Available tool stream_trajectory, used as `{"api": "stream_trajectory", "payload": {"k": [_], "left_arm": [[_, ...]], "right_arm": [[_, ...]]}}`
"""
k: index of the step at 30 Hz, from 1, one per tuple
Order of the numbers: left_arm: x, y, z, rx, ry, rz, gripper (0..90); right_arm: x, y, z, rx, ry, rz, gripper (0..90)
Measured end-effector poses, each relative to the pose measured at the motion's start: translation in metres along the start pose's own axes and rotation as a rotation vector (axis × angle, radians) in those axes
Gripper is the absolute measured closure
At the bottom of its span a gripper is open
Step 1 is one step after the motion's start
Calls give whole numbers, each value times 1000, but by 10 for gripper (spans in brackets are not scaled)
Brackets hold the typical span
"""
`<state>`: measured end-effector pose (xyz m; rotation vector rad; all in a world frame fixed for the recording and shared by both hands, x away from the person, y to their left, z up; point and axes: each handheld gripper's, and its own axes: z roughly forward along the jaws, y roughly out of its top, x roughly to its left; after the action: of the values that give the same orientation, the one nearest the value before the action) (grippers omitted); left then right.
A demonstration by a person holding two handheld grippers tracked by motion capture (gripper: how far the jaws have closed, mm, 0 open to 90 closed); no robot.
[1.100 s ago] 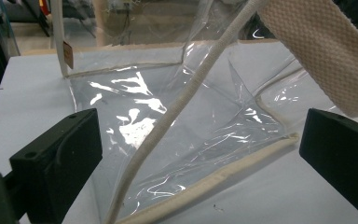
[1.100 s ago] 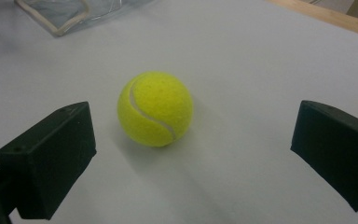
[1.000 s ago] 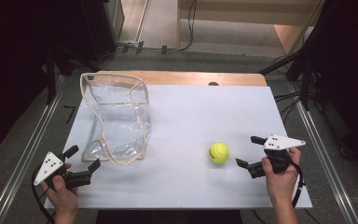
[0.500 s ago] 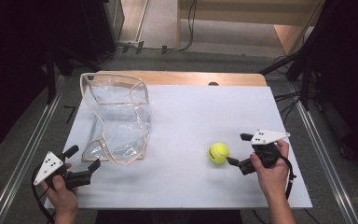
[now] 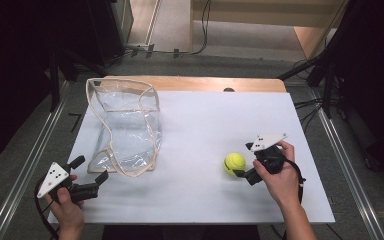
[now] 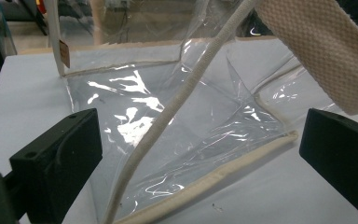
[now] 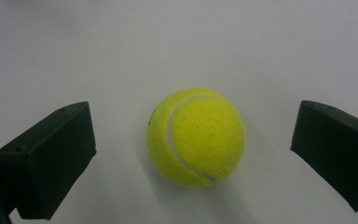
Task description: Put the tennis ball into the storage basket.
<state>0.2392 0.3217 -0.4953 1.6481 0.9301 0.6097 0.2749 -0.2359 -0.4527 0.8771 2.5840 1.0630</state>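
A yellow tennis ball [image 5: 234, 163] lies on the white table top, right of centre. My right gripper [image 5: 244, 161] is open just right of it, its black jaws reaching toward the ball. In the right gripper view the ball [image 7: 196, 137] sits between the two spread jaws, touching neither. A clear plastic bag [image 5: 125, 125] with beige trim stands open at the left. My left gripper [image 5: 90, 169] is open at the bag's near corner. In the left gripper view the bag [image 6: 168, 93] and its beige strap [image 6: 317, 51] lie just ahead of the open jaws.
The white table top [image 5: 205, 115] has a wooden strip [image 5: 200, 83] along its far edge. Metal rails [image 5: 345, 165] run along both sides. Dark equipment and cables stand on the floor beyond.
My right gripper has moved left up to the tennis ball, so its open jaws now flank it. The left gripper and the bag have stayed put.
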Motion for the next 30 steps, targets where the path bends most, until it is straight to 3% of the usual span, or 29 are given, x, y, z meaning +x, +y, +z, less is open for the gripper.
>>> {"api": "stream_trajectory", "payload": {"k": [9, 23, 30], "left_arm": [[0, 0, 0, 0, 4, -2, 0], [1, 0, -1, -6, 0, -8, 0], [1, 0, -1, -6, -1, -11, 0]], "right_arm": [[-1, 8, 10, 51, 27, -5, 0], [-1, 9, 32, 194, 15, -22, 0], [-1, 9, 39, 234, 18, -23, 0]]}}
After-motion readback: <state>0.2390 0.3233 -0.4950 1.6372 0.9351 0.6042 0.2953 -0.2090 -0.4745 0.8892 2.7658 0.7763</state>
